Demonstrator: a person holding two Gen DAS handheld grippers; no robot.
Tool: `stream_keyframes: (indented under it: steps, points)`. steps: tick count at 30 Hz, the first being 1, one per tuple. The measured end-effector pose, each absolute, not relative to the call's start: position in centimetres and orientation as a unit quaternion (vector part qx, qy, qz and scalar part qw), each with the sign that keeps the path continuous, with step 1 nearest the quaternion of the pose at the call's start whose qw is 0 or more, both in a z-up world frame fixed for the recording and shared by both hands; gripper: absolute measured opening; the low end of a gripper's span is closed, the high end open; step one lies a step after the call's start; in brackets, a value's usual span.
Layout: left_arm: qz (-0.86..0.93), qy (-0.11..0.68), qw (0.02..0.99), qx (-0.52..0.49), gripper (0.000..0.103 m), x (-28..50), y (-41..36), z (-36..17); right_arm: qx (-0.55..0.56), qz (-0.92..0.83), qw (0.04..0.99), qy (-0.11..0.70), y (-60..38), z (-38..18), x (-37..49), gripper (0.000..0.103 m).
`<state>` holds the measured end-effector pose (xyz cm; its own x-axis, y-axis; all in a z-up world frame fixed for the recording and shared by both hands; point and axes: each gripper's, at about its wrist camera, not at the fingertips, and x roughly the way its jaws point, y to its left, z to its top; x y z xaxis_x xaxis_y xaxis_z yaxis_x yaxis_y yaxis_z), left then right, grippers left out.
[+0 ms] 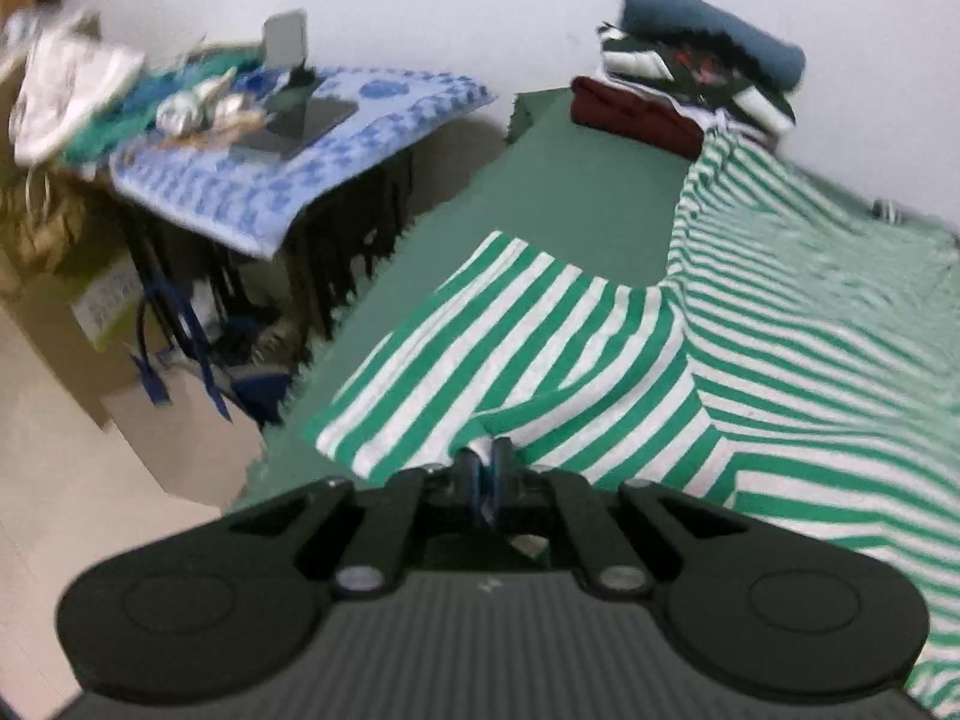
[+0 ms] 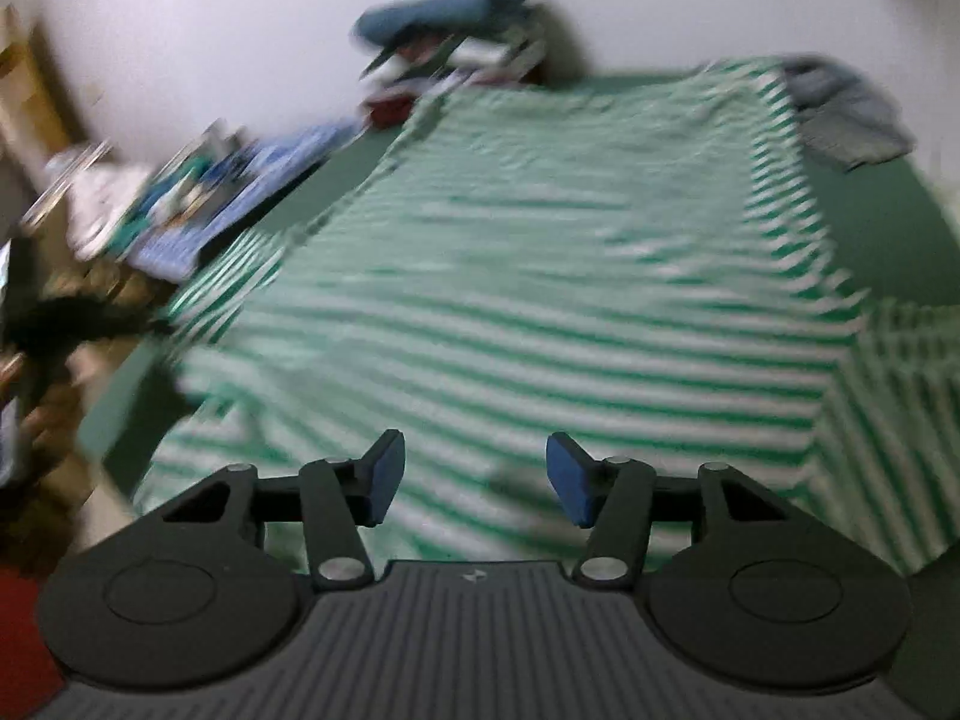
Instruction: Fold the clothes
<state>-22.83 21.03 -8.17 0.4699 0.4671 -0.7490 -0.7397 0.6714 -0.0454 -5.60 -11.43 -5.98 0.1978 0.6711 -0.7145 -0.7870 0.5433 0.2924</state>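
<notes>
A green-and-white striped shirt (image 1: 750, 324) lies spread on a green surface (image 1: 564, 198), its sleeve (image 1: 480, 330) reaching toward the left edge. My left gripper (image 1: 489, 468) is shut on the striped fabric where the sleeve meets the body. In the right wrist view the same striped shirt (image 2: 510, 270) covers most of the green surface (image 2: 882, 222). My right gripper (image 2: 474, 480) hovers open over the shirt's near part, with nothing between its blue pads (image 2: 384, 474). That view is motion-blurred.
A pile of folded clothes (image 1: 696, 72) sits at the far edge by the white wall. A side table with a blue patterned cloth (image 1: 288, 150) and clutter stands left. Cardboard boxes (image 1: 78, 312) are on the floor. A grey garment (image 2: 852, 114) lies far right.
</notes>
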Motion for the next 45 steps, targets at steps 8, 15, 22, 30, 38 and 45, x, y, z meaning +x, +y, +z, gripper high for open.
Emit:
stream_keyframes:
  steps: [8,15,22,30,38,45]
  points:
    - [0.237,0.437,0.854,-0.154,0.017,-26.7,19.0,-6.4,-0.073,0.482,0.712,0.506,-14.1,-7.0,-7.6,0.057]
    - [0.07,0.474,0.867,-0.136,0.064,-26.8,13.1,-5.5,-0.027,0.463,0.697,0.548,-16.8,-7.9,-8.5,0.056]
    - [-0.011,0.513,0.846,-0.144,0.052,-22.9,7.8,-7.9,-0.003,0.473,0.696,0.541,-15.9,-8.7,-9.1,0.051]
    - [-0.085,0.502,0.838,-0.196,0.005,-24.2,7.9,-4.7,0.076,0.464,0.685,0.556,-18.8,-7.9,-7.6,0.007]
    - [-0.062,0.549,0.818,-0.158,0.004,-25.1,8.1,-5.4,0.101,0.444,0.714,0.532,-20.8,-6.2,-5.5,0.015]
    - [-0.061,0.509,0.85,-0.117,0.076,-24.4,6.3,-4.7,0.008,0.461,0.677,0.574,-19.8,-8.9,-8.5,0.054]
